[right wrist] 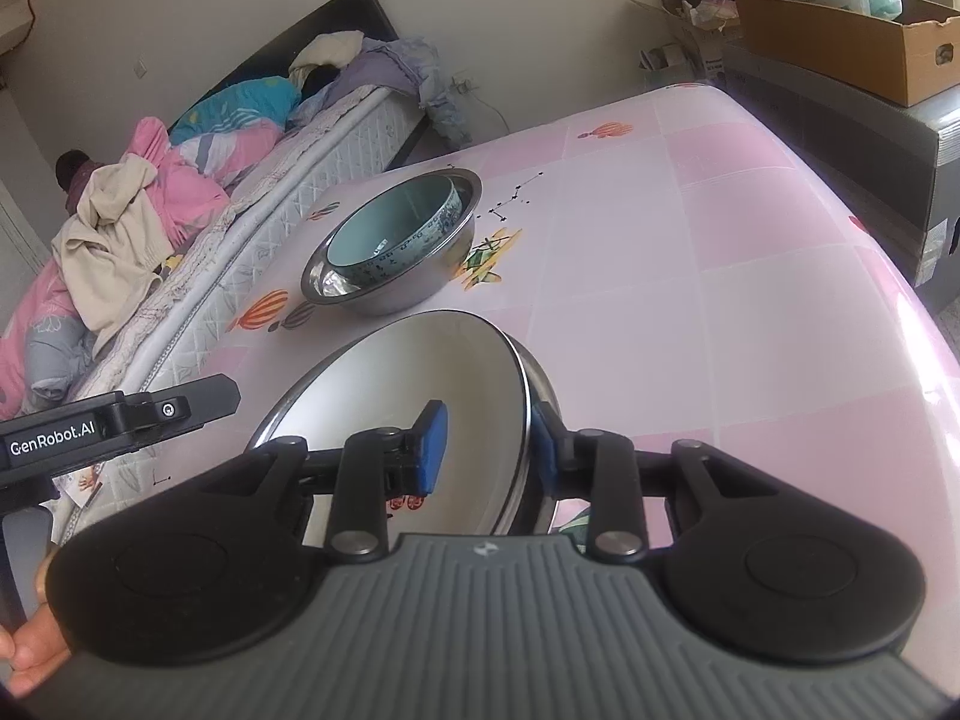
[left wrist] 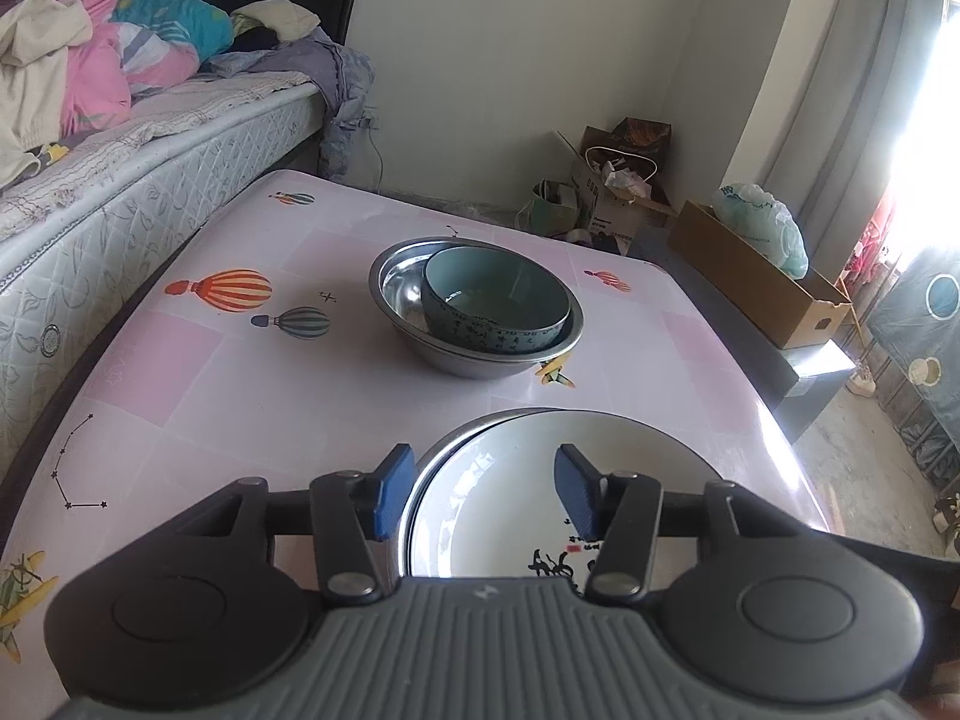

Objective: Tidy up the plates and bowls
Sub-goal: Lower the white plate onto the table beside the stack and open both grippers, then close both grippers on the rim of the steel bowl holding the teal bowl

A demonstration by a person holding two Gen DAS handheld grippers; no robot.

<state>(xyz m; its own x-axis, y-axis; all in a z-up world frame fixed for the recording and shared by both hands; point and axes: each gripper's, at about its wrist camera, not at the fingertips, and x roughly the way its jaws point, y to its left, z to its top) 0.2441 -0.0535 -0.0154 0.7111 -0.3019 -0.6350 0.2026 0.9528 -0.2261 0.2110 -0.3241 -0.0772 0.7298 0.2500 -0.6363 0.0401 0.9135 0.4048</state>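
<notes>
A white plate point(left wrist: 510, 480) with black calligraphy lies inside a steel plate point(left wrist: 447, 438) at the near edge of the pink table point(left wrist: 240, 390). My left gripper point(left wrist: 486, 492) is open. One blue pad sits outside the plates' left rim and the other hangs over the white plate, neither pressing. In the right wrist view my right gripper point(right wrist: 489, 447) is shut on the right rim of the white plate point(right wrist: 432, 372) and steel plate point(right wrist: 540, 384), one pad inside, one beneath. Farther back a teal bowl point(left wrist: 498, 330) is nested in a steel bowl point(left wrist: 474, 360).
A bed point(left wrist: 120, 210) with piled bedding runs along the table's left side. A cardboard box point(left wrist: 756, 276) with a plastic bag sits on a grey case past the right edge. The left tool's body point(right wrist: 120, 420) and a hand point(right wrist: 30, 654) show in the right wrist view.
</notes>
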